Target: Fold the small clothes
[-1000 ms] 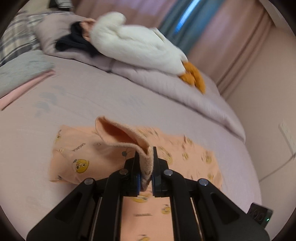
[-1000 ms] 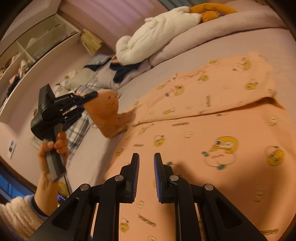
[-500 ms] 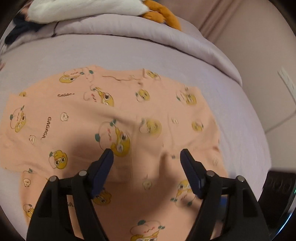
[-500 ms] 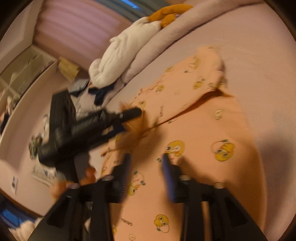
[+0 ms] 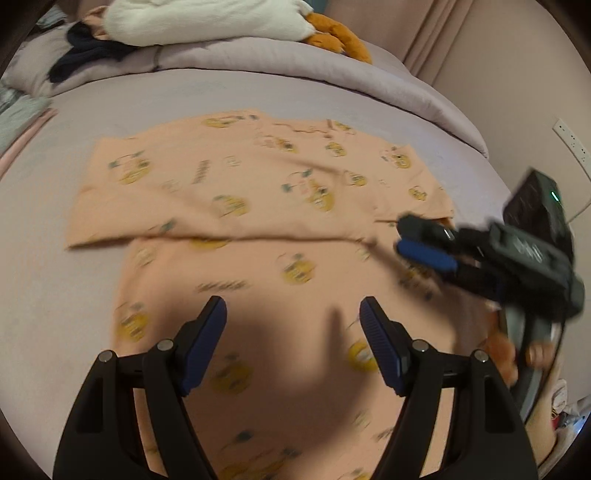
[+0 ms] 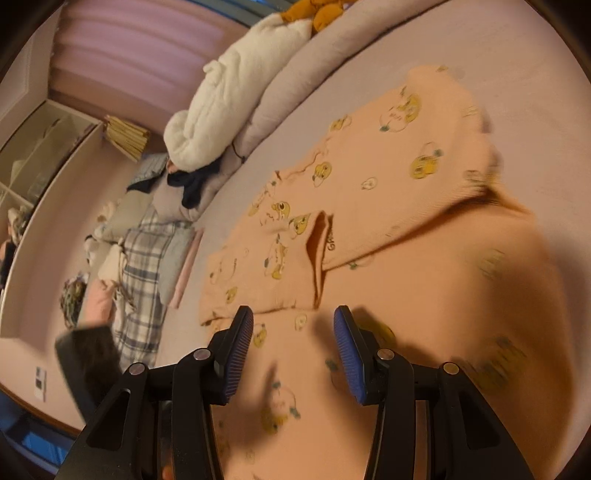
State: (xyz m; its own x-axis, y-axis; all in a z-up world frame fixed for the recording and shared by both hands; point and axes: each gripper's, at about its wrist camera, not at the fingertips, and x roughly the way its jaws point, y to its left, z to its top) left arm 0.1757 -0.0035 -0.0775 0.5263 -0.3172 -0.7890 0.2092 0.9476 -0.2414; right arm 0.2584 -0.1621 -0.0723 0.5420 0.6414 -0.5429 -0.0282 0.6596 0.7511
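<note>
A peach garment with yellow cartoon prints (image 5: 258,206) lies on the lilac bed, its far part folded flat over the near part. It also shows in the right wrist view (image 6: 369,206). My left gripper (image 5: 293,325) is open and empty just above the garment's near half. My right gripper (image 6: 293,343) is open and empty above the garment; in the left wrist view it shows blurred (image 5: 421,240), at the garment's right edge.
A rolled lilac duvet (image 5: 295,62) with a white plush (image 5: 207,18) and an orange toy (image 5: 332,29) lies along the bed's far side. Folded plaid and pink clothes (image 6: 147,258) lie at the left. A shelf (image 6: 44,147) and wall lie beyond.
My left gripper opened and let go of the garment's sleeve, which now lies folded flat over the body. My right gripper opened wider and swung to the garment's right side.
</note>
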